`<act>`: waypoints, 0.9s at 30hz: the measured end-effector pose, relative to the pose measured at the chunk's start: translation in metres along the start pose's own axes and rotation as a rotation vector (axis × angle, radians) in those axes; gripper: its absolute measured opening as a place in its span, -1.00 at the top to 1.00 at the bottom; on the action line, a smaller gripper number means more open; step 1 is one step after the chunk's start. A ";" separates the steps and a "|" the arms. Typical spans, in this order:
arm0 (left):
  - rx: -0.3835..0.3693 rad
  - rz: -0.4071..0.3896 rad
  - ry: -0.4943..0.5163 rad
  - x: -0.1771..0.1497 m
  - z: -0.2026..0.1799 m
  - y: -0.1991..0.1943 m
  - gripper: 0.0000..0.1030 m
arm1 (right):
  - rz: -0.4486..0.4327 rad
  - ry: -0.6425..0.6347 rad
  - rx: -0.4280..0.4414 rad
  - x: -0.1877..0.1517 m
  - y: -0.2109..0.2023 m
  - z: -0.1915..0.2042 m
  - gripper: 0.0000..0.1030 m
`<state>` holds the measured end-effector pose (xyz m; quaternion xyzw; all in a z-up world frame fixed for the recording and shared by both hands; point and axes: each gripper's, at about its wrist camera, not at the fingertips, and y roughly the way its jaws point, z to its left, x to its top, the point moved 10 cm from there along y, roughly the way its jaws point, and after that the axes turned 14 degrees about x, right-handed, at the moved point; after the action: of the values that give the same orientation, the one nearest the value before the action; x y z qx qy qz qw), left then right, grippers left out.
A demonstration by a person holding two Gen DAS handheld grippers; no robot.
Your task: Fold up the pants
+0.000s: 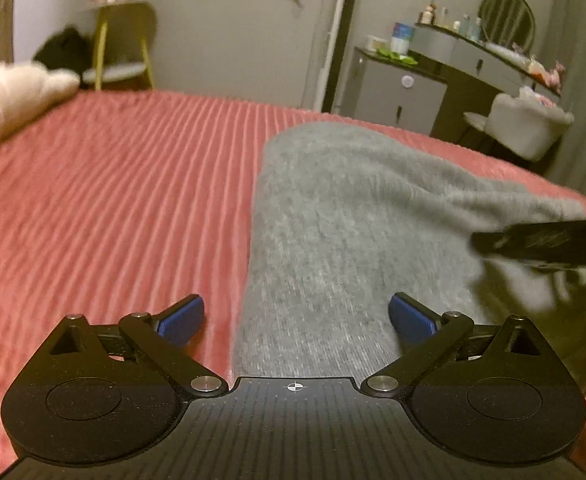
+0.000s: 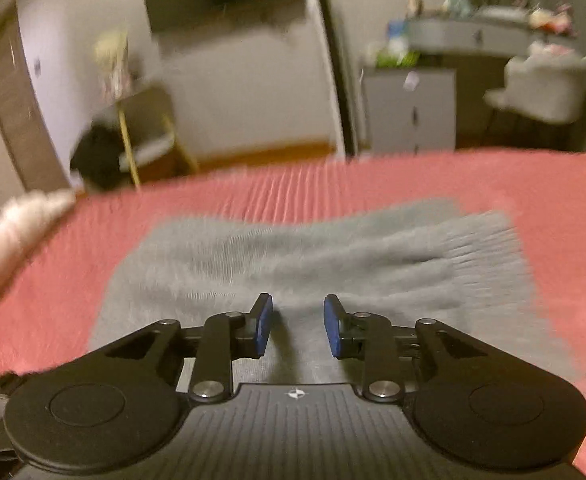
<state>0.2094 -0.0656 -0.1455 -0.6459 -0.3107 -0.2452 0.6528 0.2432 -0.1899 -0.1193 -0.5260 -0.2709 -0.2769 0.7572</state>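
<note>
Grey knit pants (image 1: 345, 216) lie flat on a red ribbed bedspread (image 1: 113, 184). My left gripper (image 1: 296, 318) is wide open and empty, low over the near left edge of the pants. My right gripper (image 2: 298, 326) is partly open and empty, just above the grey pants (image 2: 293, 256), which look folded with a ribbed cuff at the right (image 2: 489, 240). The right gripper also shows as a dark blurred shape at the right edge of the left wrist view (image 1: 545, 240).
A white fluffy pillow (image 1: 9, 96) lies at the bed's left edge. Beyond the bed stand a yellow-legged side table (image 1: 121, 44), a grey cabinet (image 1: 397, 92), a vanity desk with bottles (image 1: 473, 48) and a white chair (image 1: 529, 124).
</note>
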 end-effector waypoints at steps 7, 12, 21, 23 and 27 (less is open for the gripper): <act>-0.022 0.002 -0.008 -0.003 0.004 0.008 -1.00 | -0.105 0.045 -0.121 0.030 0.017 -0.038 0.49; -0.049 0.033 -0.034 0.004 0.002 0.016 -1.00 | -0.064 -0.068 -0.094 -0.010 -0.009 -0.016 0.27; -0.068 0.037 -0.018 -0.003 0.004 0.009 -1.00 | 0.013 -0.230 -0.093 -0.075 -0.079 0.002 0.22; -0.070 0.029 -0.009 -0.006 0.006 0.006 -1.00 | 0.020 -0.245 -0.102 -0.076 -0.084 0.003 0.22; -0.060 0.001 0.031 -0.015 0.010 -0.004 -1.00 | 0.018 -0.312 -0.118 -0.078 -0.081 0.001 0.22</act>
<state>0.1949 -0.0576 -0.1538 -0.6615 -0.2929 -0.2641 0.6379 0.1320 -0.2024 -0.1212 -0.6084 -0.3637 -0.2003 0.6763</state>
